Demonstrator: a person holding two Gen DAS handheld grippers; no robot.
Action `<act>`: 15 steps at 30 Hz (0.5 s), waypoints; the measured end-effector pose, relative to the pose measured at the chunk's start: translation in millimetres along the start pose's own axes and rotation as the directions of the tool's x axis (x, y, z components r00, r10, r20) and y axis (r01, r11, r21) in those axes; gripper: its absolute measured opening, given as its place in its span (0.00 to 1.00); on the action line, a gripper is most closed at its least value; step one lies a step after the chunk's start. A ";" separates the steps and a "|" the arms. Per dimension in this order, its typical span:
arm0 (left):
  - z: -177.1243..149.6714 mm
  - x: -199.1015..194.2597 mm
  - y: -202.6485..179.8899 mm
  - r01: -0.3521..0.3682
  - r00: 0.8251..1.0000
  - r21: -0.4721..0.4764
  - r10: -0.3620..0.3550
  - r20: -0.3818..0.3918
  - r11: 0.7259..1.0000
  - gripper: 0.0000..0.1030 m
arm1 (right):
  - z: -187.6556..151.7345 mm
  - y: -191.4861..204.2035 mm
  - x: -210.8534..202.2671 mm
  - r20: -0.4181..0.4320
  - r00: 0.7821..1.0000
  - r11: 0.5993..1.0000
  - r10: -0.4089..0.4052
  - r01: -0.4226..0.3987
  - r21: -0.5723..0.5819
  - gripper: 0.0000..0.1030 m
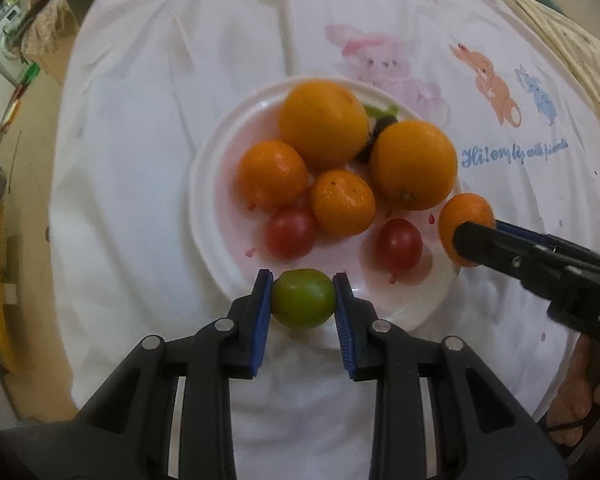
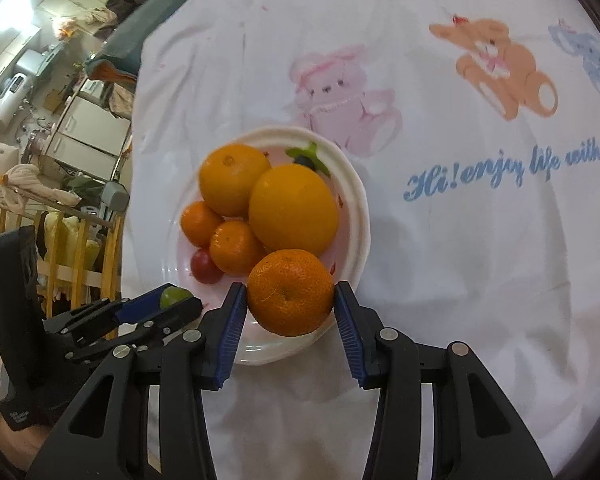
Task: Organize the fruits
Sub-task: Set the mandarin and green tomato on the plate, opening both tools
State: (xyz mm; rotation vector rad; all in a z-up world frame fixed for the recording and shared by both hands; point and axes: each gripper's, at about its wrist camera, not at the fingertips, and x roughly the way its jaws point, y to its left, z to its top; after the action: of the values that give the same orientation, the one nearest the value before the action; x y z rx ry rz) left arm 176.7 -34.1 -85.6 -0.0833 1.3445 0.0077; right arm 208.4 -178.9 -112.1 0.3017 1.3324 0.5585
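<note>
A white plate on the white cloth holds two large oranges, two small mandarins and two red tomatoes. My left gripper is shut on a green lime over the plate's near rim. My right gripper is shut on a mandarin above the plate's near edge; it shows in the left wrist view at the plate's right side. The left gripper with the lime appears at the left of the right wrist view.
The cloth has printed bears and blue lettering to the right of the plate. A small dark fruit with a green stem lies at the plate's far rim. The table edge and room clutter lie left.
</note>
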 end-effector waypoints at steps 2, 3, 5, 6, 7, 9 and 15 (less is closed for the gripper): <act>1.2 3.1 -0.9 -0.003 1.000 -0.005 0.003 -0.004 1.000 0.25 | -0.5 -1.8 2.9 -0.011 1.000 1.000 0.005 -0.005 0.012 0.47; 1.7 4.7 -1.3 -0.004 1.000 -0.007 0.004 -0.005 1.000 0.25 | -0.9 -2.7 3.4 -0.014 1.000 1.000 0.010 -0.009 0.021 0.47; 2.2 6.7 -0.5 -0.011 1.000 -0.006 0.011 -0.005 1.000 0.25 | -0.6 -4.4 3.4 -0.016 1.000 0.999 0.016 -0.016 0.031 0.48; 1.9 8.0 -0.4 -0.016 1.000 -0.005 0.016 -0.005 1.000 0.25 | -0.4 -5.2 3.7 -0.014 1.000 0.999 0.018 -0.018 0.037 0.48; 1.8 9.4 -0.2 -0.019 1.000 -0.004 0.019 -0.007 1.000 0.25 | -0.4 -6.7 3.7 -0.015 1.000 0.999 0.023 -0.022 0.046 0.48; 2.3 10.5 -1.2 -0.018 1.000 -0.003 0.018 -0.002 1.000 0.25 | -0.3 -9.6 4.2 -0.023 0.999 0.997 0.030 -0.029 0.067 0.49; 3.3 10.1 0.7 -0.023 1.000 -0.014 0.024 0.015 1.000 0.25 | 2.5 -7.3 -16.6 0.049 0.998 0.996 0.040 -0.044 0.080 0.68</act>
State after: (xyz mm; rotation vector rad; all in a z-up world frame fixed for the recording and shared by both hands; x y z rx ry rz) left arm 182.1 -33.7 -94.8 -0.0793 1.3301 0.0377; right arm 210.1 -193.8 -101.5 0.4076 1.3076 0.5301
